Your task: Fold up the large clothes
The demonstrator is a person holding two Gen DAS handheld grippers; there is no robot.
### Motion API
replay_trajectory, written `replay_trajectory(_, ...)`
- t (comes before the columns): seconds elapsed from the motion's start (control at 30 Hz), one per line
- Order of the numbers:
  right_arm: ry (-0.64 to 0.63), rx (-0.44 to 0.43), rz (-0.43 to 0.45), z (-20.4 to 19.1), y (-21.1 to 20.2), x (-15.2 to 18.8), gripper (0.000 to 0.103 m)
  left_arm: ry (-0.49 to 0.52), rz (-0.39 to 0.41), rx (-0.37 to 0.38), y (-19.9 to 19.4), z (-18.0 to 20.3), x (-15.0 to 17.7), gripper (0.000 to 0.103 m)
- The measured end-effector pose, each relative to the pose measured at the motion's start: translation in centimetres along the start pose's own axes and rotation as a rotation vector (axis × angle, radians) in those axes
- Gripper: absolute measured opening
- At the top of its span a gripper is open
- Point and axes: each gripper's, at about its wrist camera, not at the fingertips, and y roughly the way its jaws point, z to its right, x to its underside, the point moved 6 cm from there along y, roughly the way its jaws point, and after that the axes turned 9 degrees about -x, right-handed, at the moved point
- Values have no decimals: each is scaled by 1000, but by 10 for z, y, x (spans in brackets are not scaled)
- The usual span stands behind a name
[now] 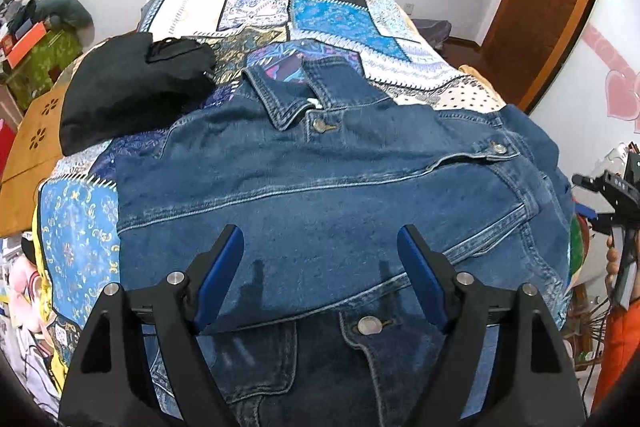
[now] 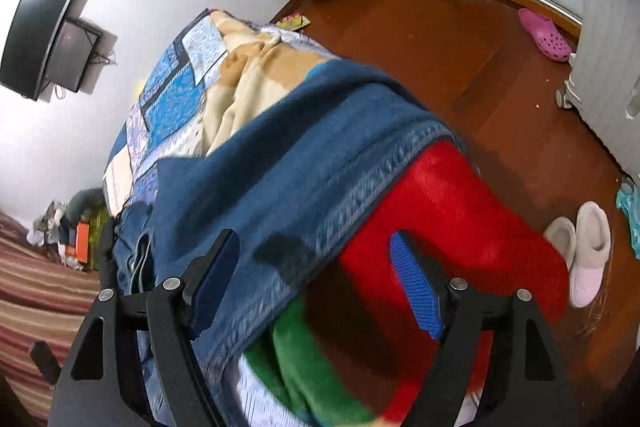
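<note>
While the denim jacket (image 1: 320, 187) lies spread across the bed (image 1: 340, 15), both grippers hang above it with nothing in their grasp. Left gripper (image 1: 320, 275) is spread wide, blue pads apart, pointing down over the jacket's lower front — no cloth is pinched between them, just denim lying flat below. Right gripper (image 2: 316, 279) is spread too, hovering off the bed's side edge where the jacket's cloth drapes over a red and green blanket (image 2: 448, 211); that view is smeared, so I can't say whether a pad grazes the fabric.

Why this layout? My read is that the jacket is laid front-up and flat so the folds can be made cleanly, with one gripper near the middle and the other out at the side where a sleeve or edge spills off — that looks like the next part to gather in.

Now the jacket itself: mid-blue denim with pale stitching, collar (image 1: 276, 95) at the far end, a metal button (image 1: 319, 125) at the neck, another on the chest pocket flap (image 1: 499, 148) and one close to the camera. One part already seems folded across the chest. A black garment (image 1: 128, 87) sits beside its far left shoulder on the patchwork cover.
</note>
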Motion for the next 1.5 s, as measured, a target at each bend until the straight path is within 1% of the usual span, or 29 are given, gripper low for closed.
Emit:
replay_trajectory(0.1,17,-4,15,4,10,-13,76,-14,-16,-1,5,-6,3,78)
replay_trajectory(0.2,62,20,33,15,23,-24,74,-37,-30,5,8,-13,6,78)
replay_trajectory(0.23,68,33,48,16,24,-28,67,-42,-31,6,9,-15,7,78)
replay_trajectory(0.27,63,71,61,16,23,-32,59,-48,-30,5,9,-18,8,78)
replay_trajectory(0.3,57,115,68,16,22,-33,43,-52,-29,4,8,-20,9,78)
replay_trajectory(0.33,53,144,73,16,20,-34,33,-55,-27,4,8,-22,9,78)
replay_trajectory(0.37,55,156,82,15,16,-34,28,-58,-25,3,7,-24,10,78)
replay_trajectory(0.4,57,156,88,14,13,-34,20,-62,-22,1,6,-27,10,78)
replay_trajectory(0.43,57,142,98,11,7,-34,16,-64,-19,-1,5,-29,10,78)
replay_trajectory(0.57,11,93,151,-15,-27,-29,13,-73,-6,-1,1,-37,9,78)
replay_trajectory(0.6,-8,70,164,-25,-35,-30,10,-74,-5,1,1,-38,9,78)
replay_trajectory(0.63,-32,41,175,-36,-44,-29,9,-73,-4,2,1,-39,9,78)
replay_trajectory(0.67,-66,11,188,-52,-55,-27,9,-73,-1,2,0,-40,9,78)
replay_trajectory(0.77,-203,-30,224,-102,-77,-23,8,-71,13,2,-2,-41,8,78)
replay_trajectory(0.8,-245,-43,226,-118,-82,-20,8,-73,17,4,-3,-41,8,78)
replay_trajectory(0.87,-312,-113,222,-150,-88,-13,8,-80,26,13,-7,-41,8,78)
replay_trajectory(0.93,-369,-158,213,-177,-90,-4,8,-82,36,18,-11,-41,8,78)
replay_trajectory(1.0,-430,-203,194,-202,-88,11,8,-81,49,18,-15,-42,9,78)
replay_trajectory(1.07,-489,-251,156,-227,-79,32,8,-81,55,14,-18,-44,10,78)
replay_trajectory(1.17,-548,-296,53,-246,-48,61,8,-89,54,11,-20,-49,12,78)
replay_trajectory(1.2,-578,-294,4,-249,-32,76,8,-93,53,9,-21,-51,12,78)
replay_trajectory(1.27,-605,-275,-69,-249,-3,95,8,-99,54,8,-23,-54,15,78)
replay_trajectory(1.37,-594,-232,-214,-236,37,130,8,-105,51,5,-25,-59,18,78)
replay_trajectory(1.43,-596,-175,-261,-228,53,143,10,-106,45,5,-25,-60,21,78)
replay_trajectory(1.5,-601,-136,-279,-221,55,149,12,-96,42,-2,-24,-59,23,78)
